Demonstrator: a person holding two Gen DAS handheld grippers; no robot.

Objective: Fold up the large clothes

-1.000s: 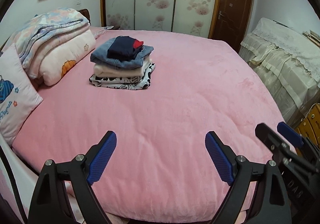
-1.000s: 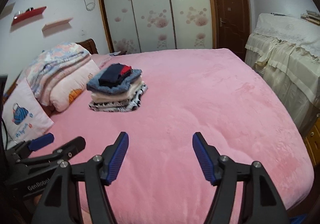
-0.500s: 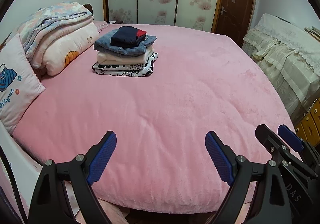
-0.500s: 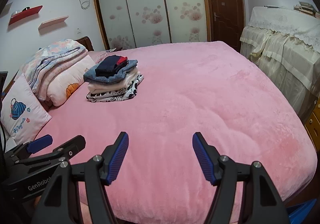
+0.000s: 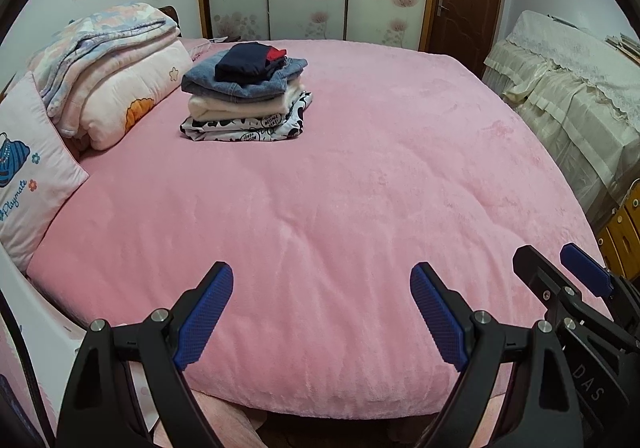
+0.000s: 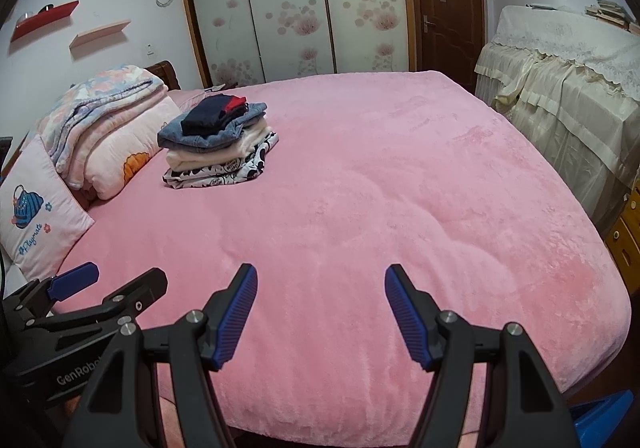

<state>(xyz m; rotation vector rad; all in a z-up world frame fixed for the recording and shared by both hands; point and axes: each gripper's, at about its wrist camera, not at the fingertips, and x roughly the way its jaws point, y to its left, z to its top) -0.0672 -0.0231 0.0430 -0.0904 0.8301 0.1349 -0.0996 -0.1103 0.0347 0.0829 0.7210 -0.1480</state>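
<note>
Pink plush covers the bed (image 5: 360, 176) throughout the left wrist view, and we find the left gripper (image 5: 322, 312) above its near edge, blue pads well apart with nothing between them. We note a stack of folded clothes (image 5: 246, 96) lying far up the bed toward its left side, a dark item on top, denim beneath, then cream, then a black-and-white print. Just left of the stack sit rolled quilts (image 5: 116, 64) and a pillow (image 5: 28, 176). At the lower right edge we see the right gripper (image 5: 560, 280), partly cut off. From the right wrist view, we record the right gripper (image 6: 320, 312) likewise spread wide and empty over the near edge of the bed (image 6: 400, 188). We see the stack (image 6: 218, 144) far off at upper left, beside the quilts (image 6: 108, 120), and the left gripper (image 6: 108, 284) at lower left, apart from the right one.
</note>
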